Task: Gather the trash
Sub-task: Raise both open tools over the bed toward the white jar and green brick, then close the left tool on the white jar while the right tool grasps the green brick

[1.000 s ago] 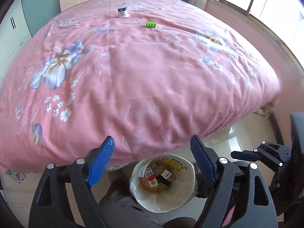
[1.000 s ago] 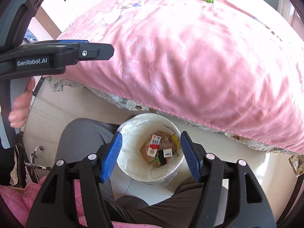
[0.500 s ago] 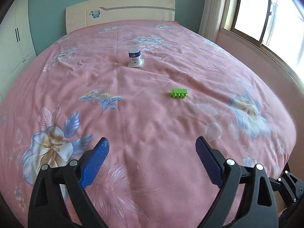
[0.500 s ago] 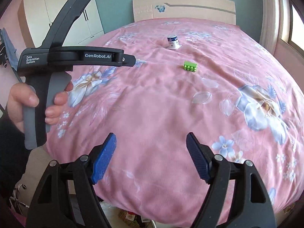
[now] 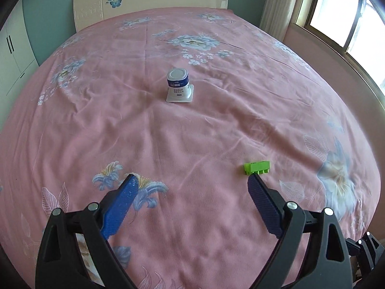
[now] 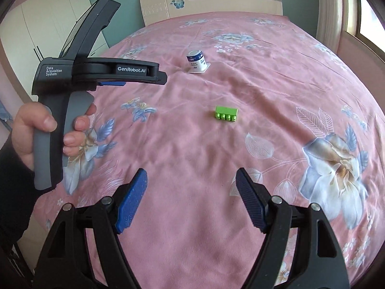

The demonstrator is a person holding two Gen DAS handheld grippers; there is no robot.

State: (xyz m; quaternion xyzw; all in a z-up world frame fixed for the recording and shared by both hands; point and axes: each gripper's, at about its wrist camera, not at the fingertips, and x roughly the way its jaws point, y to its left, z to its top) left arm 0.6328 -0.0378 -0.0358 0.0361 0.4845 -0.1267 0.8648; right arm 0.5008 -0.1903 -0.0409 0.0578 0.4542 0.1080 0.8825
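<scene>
Both grippers have risen from the bin to face the pink bed [image 5: 192, 132]. Left gripper [image 5: 191, 185] gapes wide, holding nothing; an upside-down cup [image 5: 178, 85] stands mid-bed, a green brick [image 5: 257, 167] (studs sideways) nearer right. Right gripper [image 6: 191, 180] also wide, holding nothing.

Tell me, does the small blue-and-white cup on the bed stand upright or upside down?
Upside down: the yogurt cup rests on its wide flanged rim, narrow base upward, on the bedspread.
</scene>
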